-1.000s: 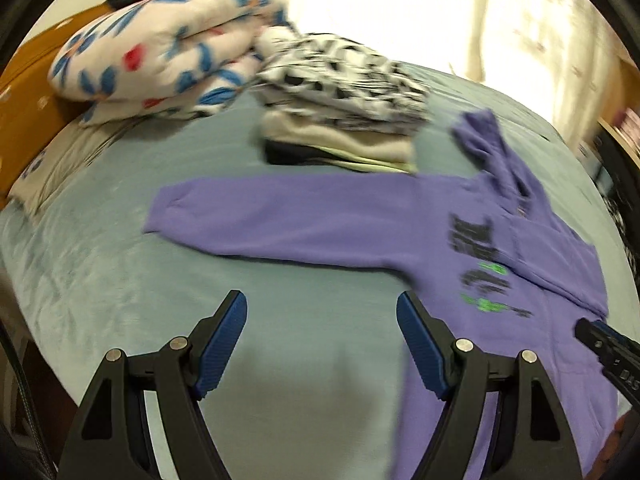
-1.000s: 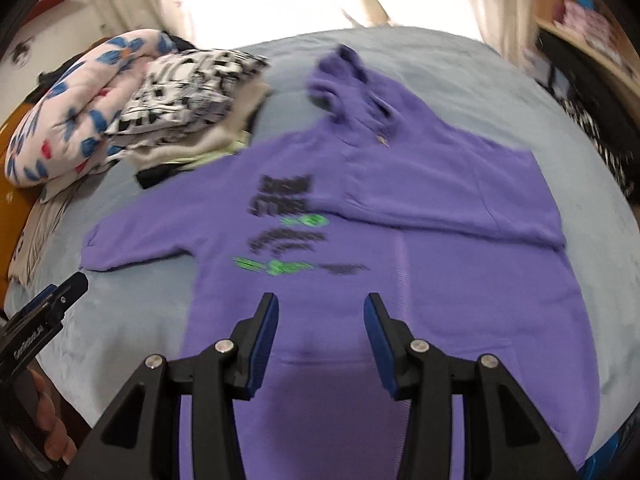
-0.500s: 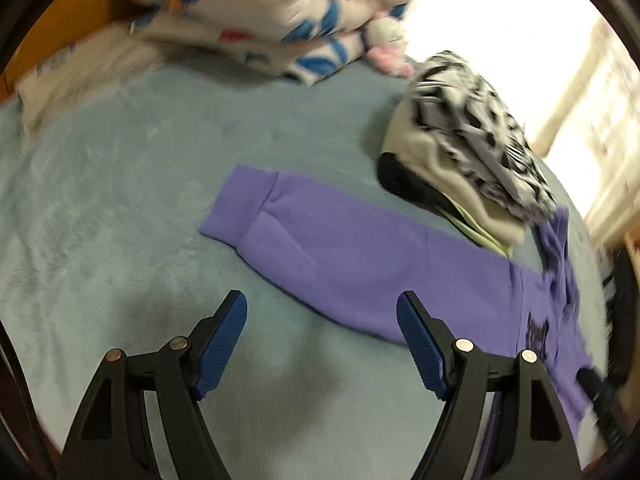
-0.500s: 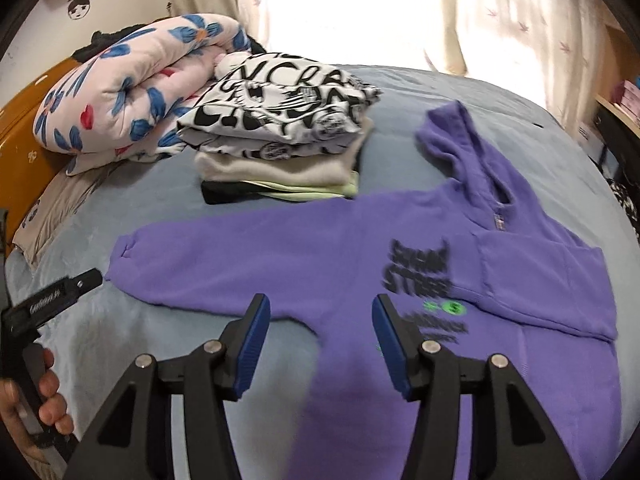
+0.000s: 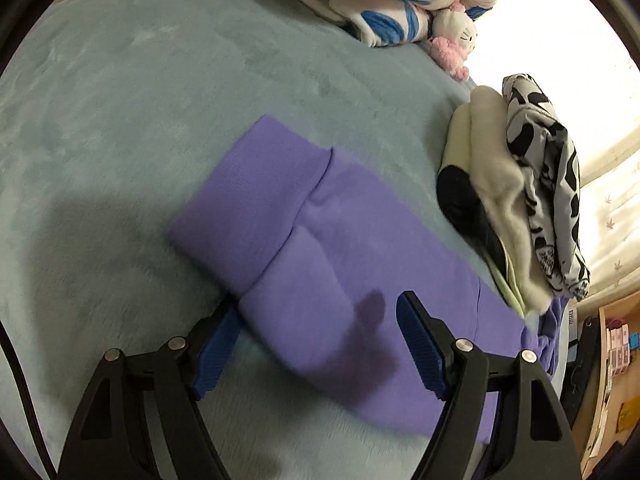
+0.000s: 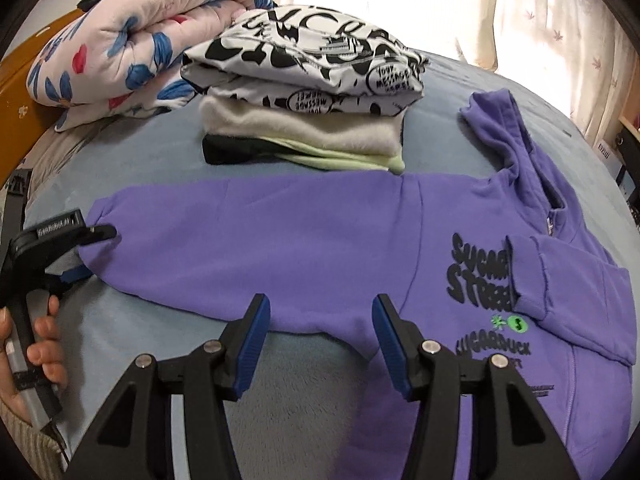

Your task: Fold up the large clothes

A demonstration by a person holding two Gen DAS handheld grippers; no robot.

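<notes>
A purple hoodie (image 6: 280,240) with a dark print lies flat, front up, on the bed, its far sleeve folded across the chest. Its near sleeve (image 5: 320,220) stretches out to the cuff (image 5: 248,200). My left gripper (image 5: 318,308) straddles this sleeve just behind the cuff. Its jaws are closing, the left pad (image 5: 218,340) at the sleeve's edge and the right pad (image 5: 420,344) still off the cloth. In the right wrist view, the left gripper (image 6: 94,252) sits at the cuff, held by a hand (image 6: 36,344). My right gripper (image 6: 320,304) hangs open over the sleeve's lower edge near the armpit.
A stack of folded clothes (image 6: 304,92) stands just behind the sleeve, also close on the right (image 5: 520,200) in the left wrist view. A flowered quilt (image 6: 132,48) and a plush toy (image 5: 452,36) lie beyond. The grey-blue bed cover (image 5: 120,120) spreads around. Shelves (image 5: 612,360) stand past the bed's edge.
The left gripper has dropped, rolled and slid to the cuff, so the sleeve now lies between its narrowing jaws. The right gripper moved from the chest print to the sleeve's armpit and widened slightly.
</notes>
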